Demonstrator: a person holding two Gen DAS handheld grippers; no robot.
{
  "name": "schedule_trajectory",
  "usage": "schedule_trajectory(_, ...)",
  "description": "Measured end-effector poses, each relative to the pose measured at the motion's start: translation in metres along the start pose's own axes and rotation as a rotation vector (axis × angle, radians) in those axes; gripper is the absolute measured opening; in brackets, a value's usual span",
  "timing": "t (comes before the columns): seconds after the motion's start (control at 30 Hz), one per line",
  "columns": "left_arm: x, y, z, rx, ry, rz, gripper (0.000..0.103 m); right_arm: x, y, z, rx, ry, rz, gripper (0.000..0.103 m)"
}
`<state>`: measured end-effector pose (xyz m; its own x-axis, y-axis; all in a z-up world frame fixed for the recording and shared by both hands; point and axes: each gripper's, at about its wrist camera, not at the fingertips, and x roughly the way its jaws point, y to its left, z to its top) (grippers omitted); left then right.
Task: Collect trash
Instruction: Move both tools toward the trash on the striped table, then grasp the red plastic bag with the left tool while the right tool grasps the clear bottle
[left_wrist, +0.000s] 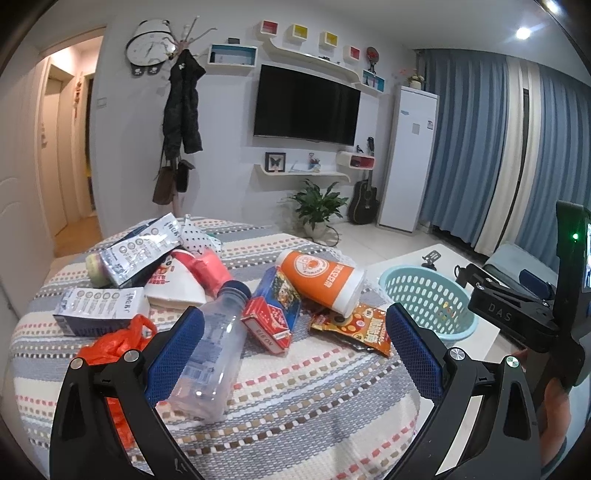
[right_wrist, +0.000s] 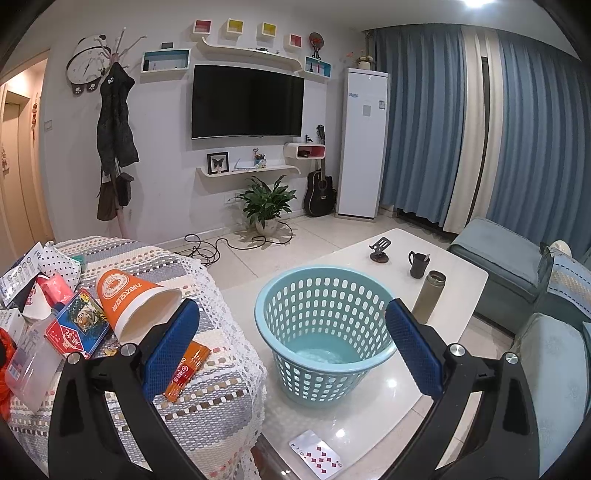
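Observation:
Trash lies on a round table with a striped cloth (left_wrist: 295, 406): a clear plastic bottle (left_wrist: 210, 354), a red and blue card box (left_wrist: 275, 314), an orange paper cup (left_wrist: 321, 282) on its side, an orange snack wrapper (left_wrist: 354, 328), an orange plastic bag (left_wrist: 110, 350) and cartons (left_wrist: 99, 308). My left gripper (left_wrist: 295, 350) is open and empty above the cloth, its left finger beside the bottle. A light blue basket (right_wrist: 325, 328) stands on the white coffee table. My right gripper (right_wrist: 291, 339) is open and empty in front of the basket. The cup (right_wrist: 136, 302) also shows there.
A playing card (right_wrist: 317, 454) lies on the white coffee table (right_wrist: 369, 413) near its front edge. A thermos (right_wrist: 428, 295), a black mug (right_wrist: 417, 264) and a phone stand (right_wrist: 380, 251) stand behind the basket. A sofa (right_wrist: 517, 280) is at the right.

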<state>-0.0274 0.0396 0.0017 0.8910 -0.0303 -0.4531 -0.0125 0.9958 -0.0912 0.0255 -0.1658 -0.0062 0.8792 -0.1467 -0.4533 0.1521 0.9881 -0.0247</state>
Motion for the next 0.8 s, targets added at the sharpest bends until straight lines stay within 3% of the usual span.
schedule_trajectory(0.33, -0.017, 0.047, 0.005, -0.063, -0.025, 0.094, 0.095, -0.002, 0.019, -0.001, -0.036, -0.011, 0.036, 0.090)
schedule_trajectory(0.43, -0.027, 0.068, 0.004, -0.086, -0.031, 0.143, 0.095, -0.003, 0.029, 0.000, -0.055, -0.009, 0.070, 0.081)
schedule_trajectory(0.6, -0.044, 0.111, 0.000, -0.145, -0.033, 0.227, 0.095, -0.004, 0.053, 0.002, -0.098, 0.006, 0.150, 0.058)
schedule_trajectory(0.8, -0.050, 0.147, -0.007, -0.177, 0.017, 0.245, 0.095, -0.011, 0.087, 0.000, -0.131, 0.028, 0.276, 0.054)
